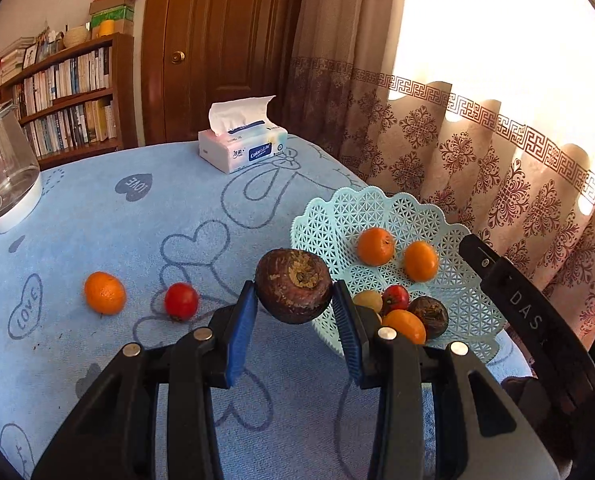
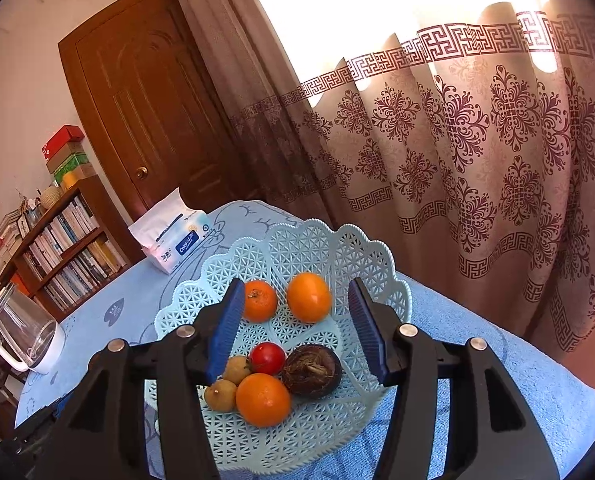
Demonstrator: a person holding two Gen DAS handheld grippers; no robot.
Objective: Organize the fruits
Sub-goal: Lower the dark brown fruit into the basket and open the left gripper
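Gripping a dark brown fruit between its blue pads, the left gripper hangs just off the near rim of the pale green basket, with bare blue cloth open to its left. Only that view shows the loose orange and red fruit on the cloth. The right gripper hovers over the basket's fruit, jaws apart and empty.

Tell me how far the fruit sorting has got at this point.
Mostly done: the pale blue basket holds seven pieces, among them three oranges and a dark brown fruit. In hand: the left gripper clamps another brown fruit beside the rim; the right gripper is open above the basket. Left: an orange and a red fruit on the tablecloth.
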